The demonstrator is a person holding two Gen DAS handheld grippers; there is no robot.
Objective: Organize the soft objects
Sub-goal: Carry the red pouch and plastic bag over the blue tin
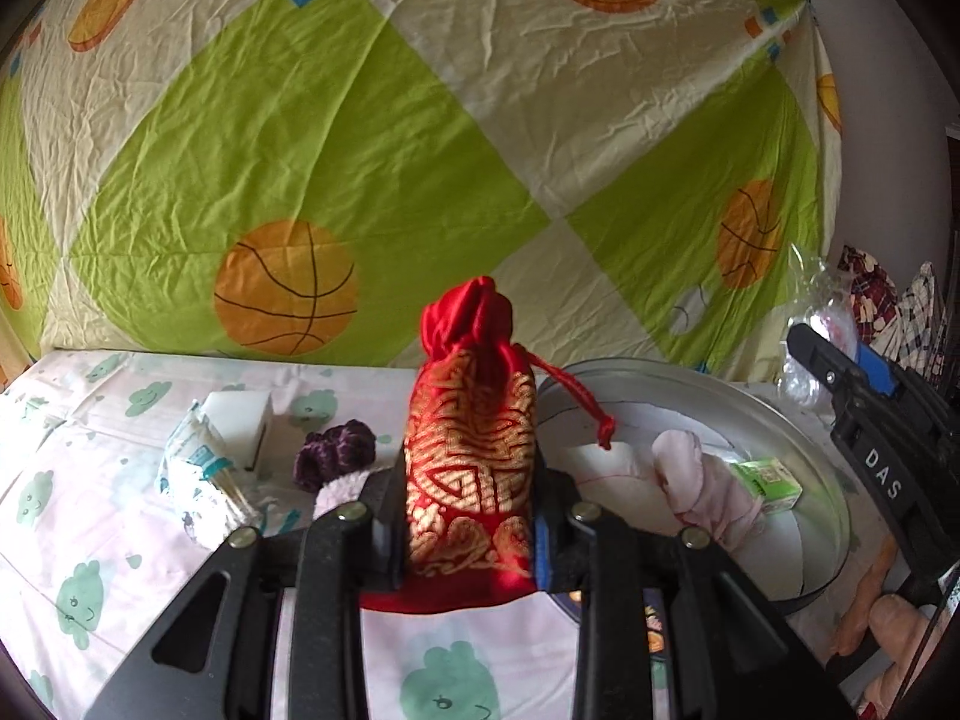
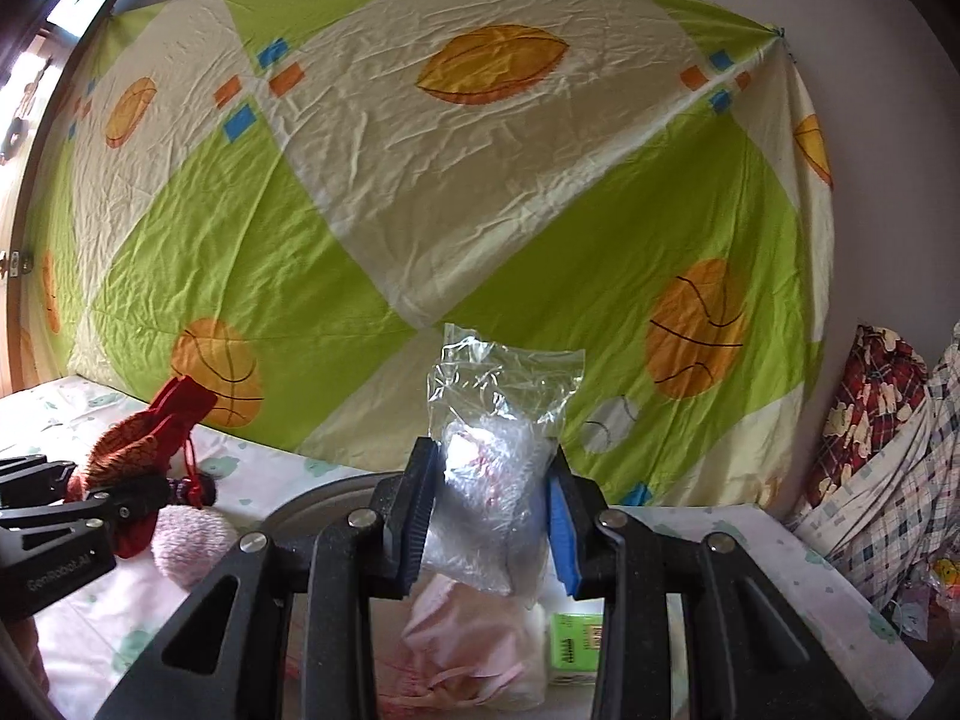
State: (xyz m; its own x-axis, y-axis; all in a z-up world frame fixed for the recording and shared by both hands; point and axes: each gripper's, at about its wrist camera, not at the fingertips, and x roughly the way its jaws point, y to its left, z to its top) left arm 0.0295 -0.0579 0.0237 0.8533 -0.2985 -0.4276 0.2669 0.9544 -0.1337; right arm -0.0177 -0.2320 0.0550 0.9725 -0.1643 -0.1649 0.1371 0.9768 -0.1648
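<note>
My left gripper (image 1: pixel 471 480) is shut on a red and gold drawstring pouch (image 1: pixel 471 420), held upright above the bed beside the round metal tray (image 1: pixel 780 420). It also shows at the left of the right wrist view (image 2: pixel 138 438). My right gripper (image 2: pixel 489 510) is shut on a clear plastic bag of bubble wrap (image 2: pixel 498 480), held above the tray (image 2: pixel 312 498). A pink cloth (image 1: pixel 702 480) and a small green box (image 1: pixel 768 477) lie in the tray. The right gripper (image 1: pixel 840 372) appears at the right of the left wrist view.
On the bedsheet left of the tray lie a purple scrunchie (image 1: pixel 336 456), a pink fluffy item (image 2: pixel 192 540), a white box (image 1: pixel 240 420) and a printed packet (image 1: pixel 198 474). A green and cream sheet (image 1: pixel 360 150) hangs behind. Plaid clothes (image 2: pixel 888 450) pile at the right.
</note>
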